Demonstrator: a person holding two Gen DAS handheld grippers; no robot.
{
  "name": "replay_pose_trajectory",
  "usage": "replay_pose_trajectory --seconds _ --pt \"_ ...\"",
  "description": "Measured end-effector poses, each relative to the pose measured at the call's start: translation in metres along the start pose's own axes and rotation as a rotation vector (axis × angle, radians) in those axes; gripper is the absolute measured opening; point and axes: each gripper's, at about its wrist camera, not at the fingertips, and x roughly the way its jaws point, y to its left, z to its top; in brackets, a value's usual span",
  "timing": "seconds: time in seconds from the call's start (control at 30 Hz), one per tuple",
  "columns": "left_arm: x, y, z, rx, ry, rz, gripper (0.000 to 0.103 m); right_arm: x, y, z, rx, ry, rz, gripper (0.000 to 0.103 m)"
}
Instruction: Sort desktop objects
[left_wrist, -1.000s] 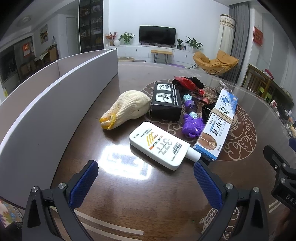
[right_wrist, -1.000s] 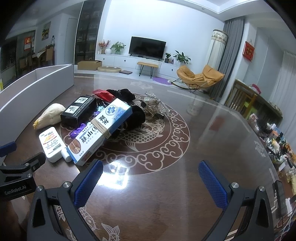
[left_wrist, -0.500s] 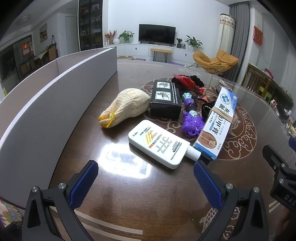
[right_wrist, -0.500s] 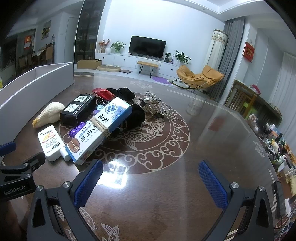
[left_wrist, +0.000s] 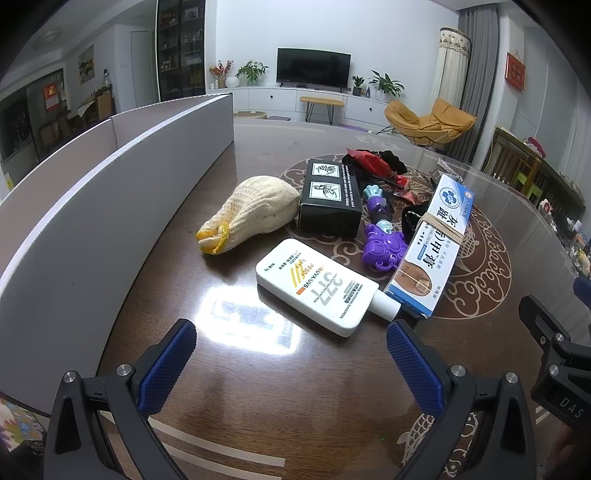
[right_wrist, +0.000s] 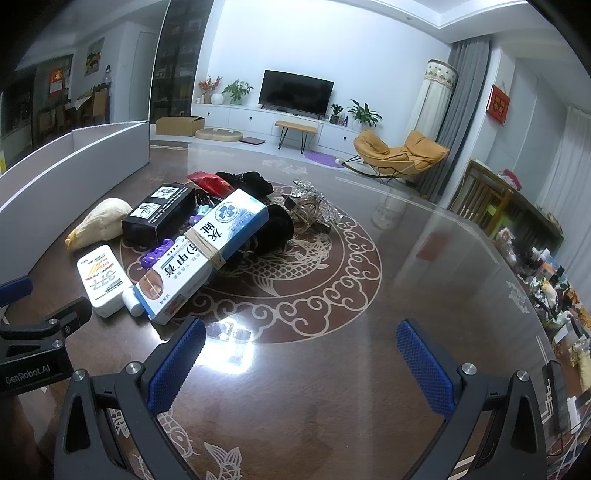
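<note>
Both claws hang released above the dark, glossy desk, blue pads spread wide with nothing between them. The left claw faces a white sunscreen bottle lying flat just beyond its fingertips, cap toward the right.

Taking that bottle as landmark: touching its cap end on the right lies a long blue-and-white medicine box bound with a rubber band. Just behind the bottle sits a purple plastic toy, and behind that a black carton. A cream knitted pouch with a yellow edge lies behind and left of the bottle, beside the carton. A red and black heap sits farthest back. A white partition board stands along the far left.

The right claw hovers over bare desk to the bottle's right, near the medicine box's front corner.
</note>
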Motion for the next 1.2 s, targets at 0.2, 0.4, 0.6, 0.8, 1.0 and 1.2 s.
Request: replay_pose_trajectory --seconds 0.2,0.4,0.6,0.8,1.0,1.2 --pt "0.000 0.000 0.000 0.001 0.000 -0.001 0.103 0.000 0.000 0.000 -0.001 0.000 -0.002 0.103" --pt "0.000 0.000 0.000 0.001 0.000 0.000 0.103 0.000 0.001 -0.001 -0.001 0.001 -0.001 0.103" --pt "0.000 0.000 0.000 0.001 0.000 0.000 0.103 0.000 0.001 -0.001 -0.001 0.001 -0.002 0.103" --pt "0.003 0.006 0.000 -0.004 0.017 -0.012 0.103 0.007 0.001 0.003 0.012 0.011 0.036 0.103" --pt "0.005 0.019 0.001 -0.071 0.029 -0.010 0.103 0.035 -0.002 0.044 0.149 0.009 0.230 0.103" --pt "0.005 0.021 -0.001 -0.073 0.037 0.001 0.103 0.090 0.030 0.076 0.197 0.097 0.349 0.103"
